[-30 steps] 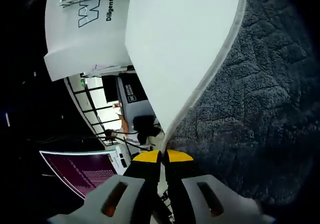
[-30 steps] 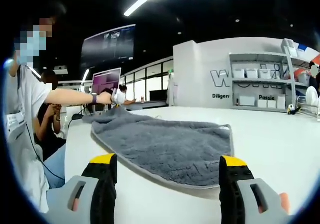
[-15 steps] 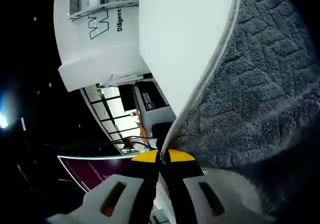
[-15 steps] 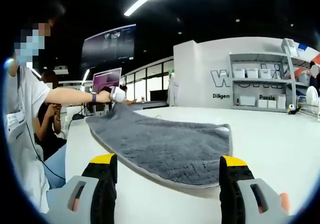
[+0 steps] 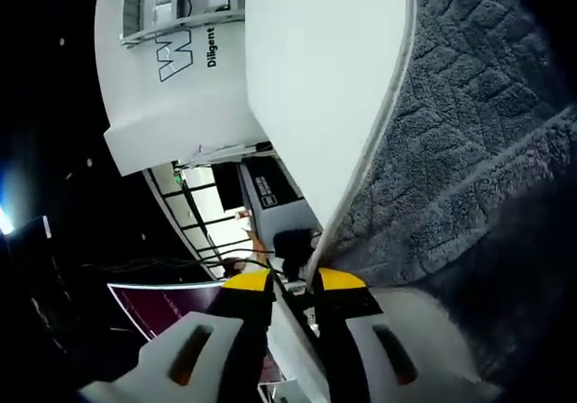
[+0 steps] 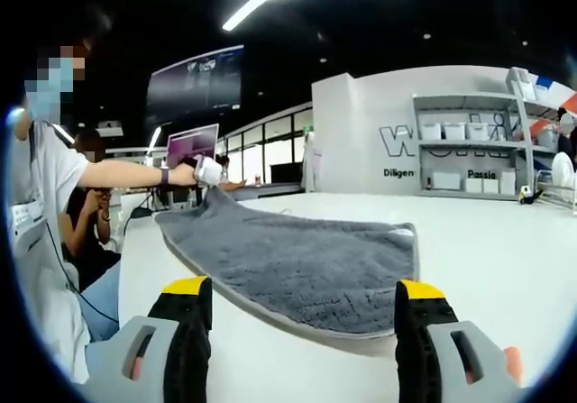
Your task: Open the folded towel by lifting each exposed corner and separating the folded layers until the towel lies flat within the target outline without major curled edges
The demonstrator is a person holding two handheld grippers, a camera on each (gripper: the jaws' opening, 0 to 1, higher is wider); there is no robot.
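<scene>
A grey terry towel [image 6: 297,259] with a pale hem lies spread on the white table [image 6: 487,241]. Its far left corner is raised off the surface, pinched in my left gripper [image 6: 207,170], which a person's outstretched arm holds. In the left gripper view the towel [image 5: 469,151] runs along the right side. Its hem comes down between the yellow tips of my left gripper [image 5: 295,281], whose jaws stand only narrowly apart around it. My right gripper [image 6: 302,288] hovers open at the towel's near edge, with nothing between its fingers.
A person sits at the table's left edge, with another person [image 6: 86,214] seated behind. A purple screen [image 6: 192,143] stands beyond the far corner. Shelves [image 6: 469,155] with white bins line the back wall on the right. Bare table [image 5: 325,78] lies beside the towel.
The left gripper drew the raised corner up and outward, straightening the towel's left edge. Its jaws now show a slightly wider gap. The right gripper has not moved.
</scene>
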